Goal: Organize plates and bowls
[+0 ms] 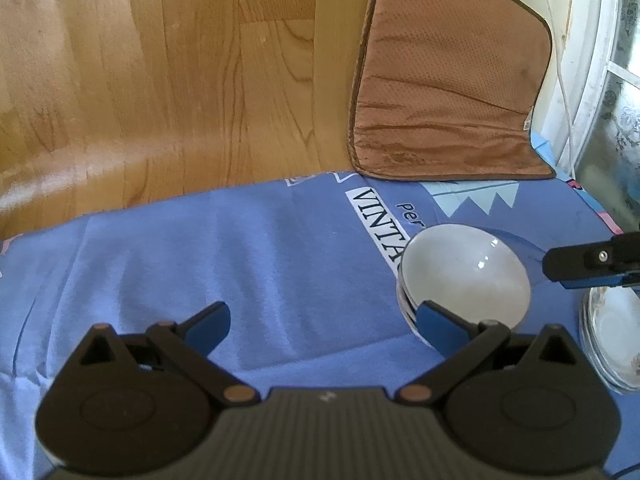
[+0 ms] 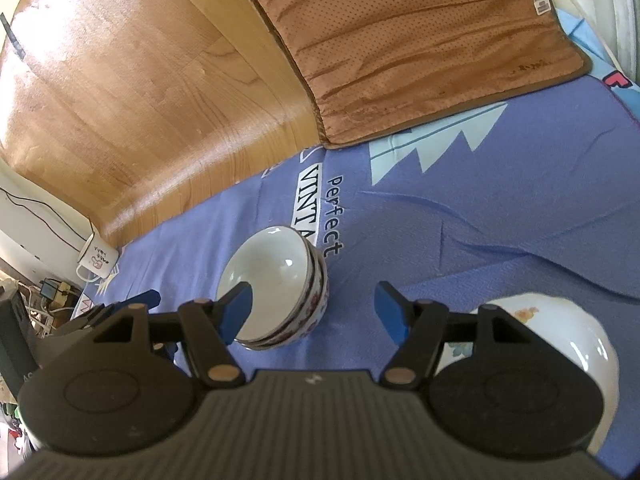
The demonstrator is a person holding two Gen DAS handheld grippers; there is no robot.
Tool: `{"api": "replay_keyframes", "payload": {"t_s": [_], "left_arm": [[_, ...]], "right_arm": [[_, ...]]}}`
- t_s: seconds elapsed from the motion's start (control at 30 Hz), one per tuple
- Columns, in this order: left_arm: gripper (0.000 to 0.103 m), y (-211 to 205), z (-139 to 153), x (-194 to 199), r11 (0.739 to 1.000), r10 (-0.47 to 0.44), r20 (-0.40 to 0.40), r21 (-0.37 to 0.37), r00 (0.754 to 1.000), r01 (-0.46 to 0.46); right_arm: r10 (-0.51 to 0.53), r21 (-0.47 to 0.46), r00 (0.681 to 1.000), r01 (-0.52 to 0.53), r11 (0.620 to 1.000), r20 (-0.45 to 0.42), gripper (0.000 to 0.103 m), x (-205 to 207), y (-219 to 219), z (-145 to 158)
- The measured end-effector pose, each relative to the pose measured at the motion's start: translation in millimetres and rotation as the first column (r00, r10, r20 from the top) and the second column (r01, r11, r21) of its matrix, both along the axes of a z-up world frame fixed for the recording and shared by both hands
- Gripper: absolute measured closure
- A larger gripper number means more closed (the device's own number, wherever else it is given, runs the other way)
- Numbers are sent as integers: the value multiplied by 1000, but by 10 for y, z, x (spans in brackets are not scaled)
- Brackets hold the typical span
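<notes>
On the blue cloth I read "perfect" and the cut-off "VINTA" at centre frame; a white mug at far left bears small writing I cannot make out. My right gripper points down at the cloth, jaws apart and grasping nothing. The stack of bowls sits just left of centre, behind its left finger; the stacked floral plates lie lower right. In the left wrist view my left gripper is likewise released and empty, angled down, bowls at its right finger. A brown cushion fills the upper right
</notes>
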State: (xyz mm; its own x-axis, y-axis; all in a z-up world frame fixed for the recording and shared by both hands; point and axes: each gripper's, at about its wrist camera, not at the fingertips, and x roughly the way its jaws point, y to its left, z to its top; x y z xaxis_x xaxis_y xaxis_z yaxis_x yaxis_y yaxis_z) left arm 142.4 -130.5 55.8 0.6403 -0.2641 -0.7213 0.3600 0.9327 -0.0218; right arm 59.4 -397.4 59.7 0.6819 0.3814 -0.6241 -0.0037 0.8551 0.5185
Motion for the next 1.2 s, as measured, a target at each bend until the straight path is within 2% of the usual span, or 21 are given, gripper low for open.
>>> {"api": "replay_keyframes", "payload": {"t_s": [0.4,0.57,0.73,0.83,0.93,1.03,1.07,1.1,1.13,1.17,1.2], "left_arm": [[0,-27,15,30,999,-42,-21,-23,999,42],[0,7,-6,143,995,-41,-84,-92,996,33],[1,78,-58,304,979,-50,-190,-203,981,11],[9,81,-88,372,966,-73,-234,-258,970,10],[18,42,-118,417,961,-85,-258,-277,963,11],[34,-20,-216,488,957,-88,-300,-288,950,-2],[44,-37,-263,517,953,-94,-324,-303,941,-9],[56,-57,-314,545,948,-103,-348,-319,932,-15],[56,-82,-369,561,941,-113,-363,-338,925,-18],[59,-103,-373,555,941,-106,-352,-337,930,-21],[70,-122,-373,553,937,-111,-353,-348,929,-20]], "right_arm": [[6,4,1000,-6,1000,-2,33,34,-1,-19],[6,6,1000,-6,1000,-3,33,42,-2,-21],[19,4,1000,-19,1000,-12,34,104,17,-49],[34,3,999,-34,999,-20,39,155,44,-73],[54,18,998,-53,998,-40,46,221,64,-110],[59,37,996,-56,998,-62,48,298,72,-165],[59,46,996,-56,997,-71,50,323,72,-190],[62,58,995,-57,997,-84,58,356,78,-225],[68,70,993,-61,996,-100,65,393,93,-265],[77,80,989,-68,994,-124,71,437,117,-317],[75,76,988,-65,995,-138,73,457,146,-362]]}}
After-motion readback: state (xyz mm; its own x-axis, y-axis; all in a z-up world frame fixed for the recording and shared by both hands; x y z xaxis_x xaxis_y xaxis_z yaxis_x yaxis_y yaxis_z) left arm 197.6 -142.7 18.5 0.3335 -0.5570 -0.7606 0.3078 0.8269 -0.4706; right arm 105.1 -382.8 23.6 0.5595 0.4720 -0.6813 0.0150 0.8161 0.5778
